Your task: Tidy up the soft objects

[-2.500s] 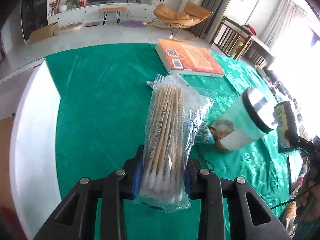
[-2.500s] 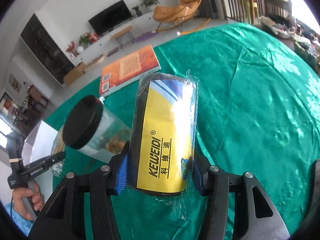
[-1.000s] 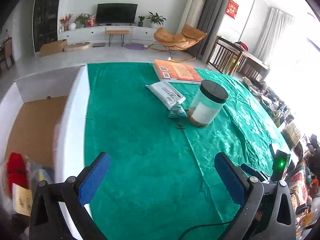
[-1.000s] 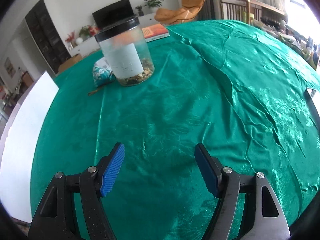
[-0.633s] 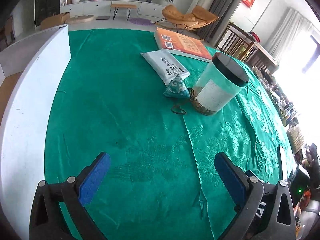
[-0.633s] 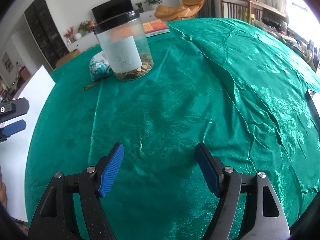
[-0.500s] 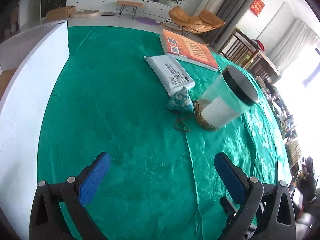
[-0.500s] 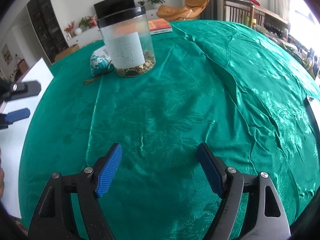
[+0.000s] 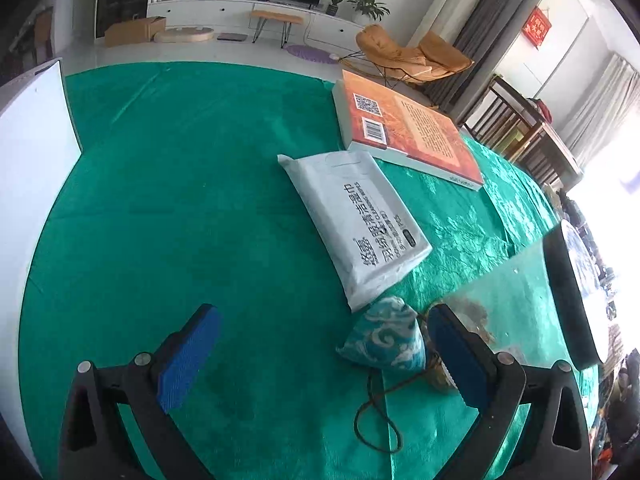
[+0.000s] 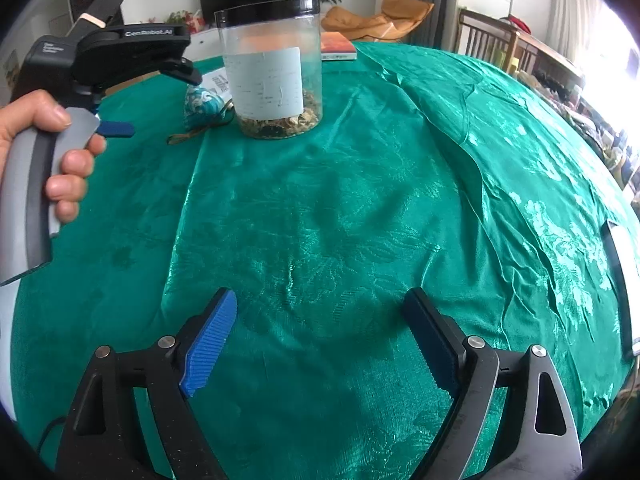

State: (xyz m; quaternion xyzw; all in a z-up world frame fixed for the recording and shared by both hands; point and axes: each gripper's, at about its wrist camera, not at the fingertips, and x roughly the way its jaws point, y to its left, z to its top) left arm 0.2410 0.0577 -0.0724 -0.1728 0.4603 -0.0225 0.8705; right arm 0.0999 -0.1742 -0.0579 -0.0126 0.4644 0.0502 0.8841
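The small teal-and-white patterned fabric pouch (image 9: 384, 342) lies on the green satin tablecloth (image 9: 192, 216), and in my left wrist view it sits just inside the right finger of my left gripper (image 9: 320, 354), whose blue-padded jaws stand wide apart with nothing between them but cloth. A thin brown cord (image 9: 378, 416) trails from the pouch toward the camera in a loop. The pouch touches or nearly touches the near corner of a flat white plastic pack of wet wipes (image 9: 356, 222), which lies slantwise on the cloth. Beyond the pack, just beside its far end, lies an orange-covered book (image 9: 408, 132), back cover up with its barcode showing. At the right edge I see a clear plastic jar with a black lid (image 9: 568, 292), close to the pouch; whether they touch I cannot tell. A white board (image 9: 32, 152) borders the cloth at left.

In my right wrist view, my right gripper (image 10: 320, 344) hovers over bare cloth, jaws spread and holding nothing. The jar (image 10: 272, 68) stands upright at the far side, dried brownish material at its bottom. The pouch (image 10: 202, 106) rests just left of the jar. The left gripper (image 10: 120, 88) is held by a hand (image 10: 44, 156) at upper left, near the pouch.
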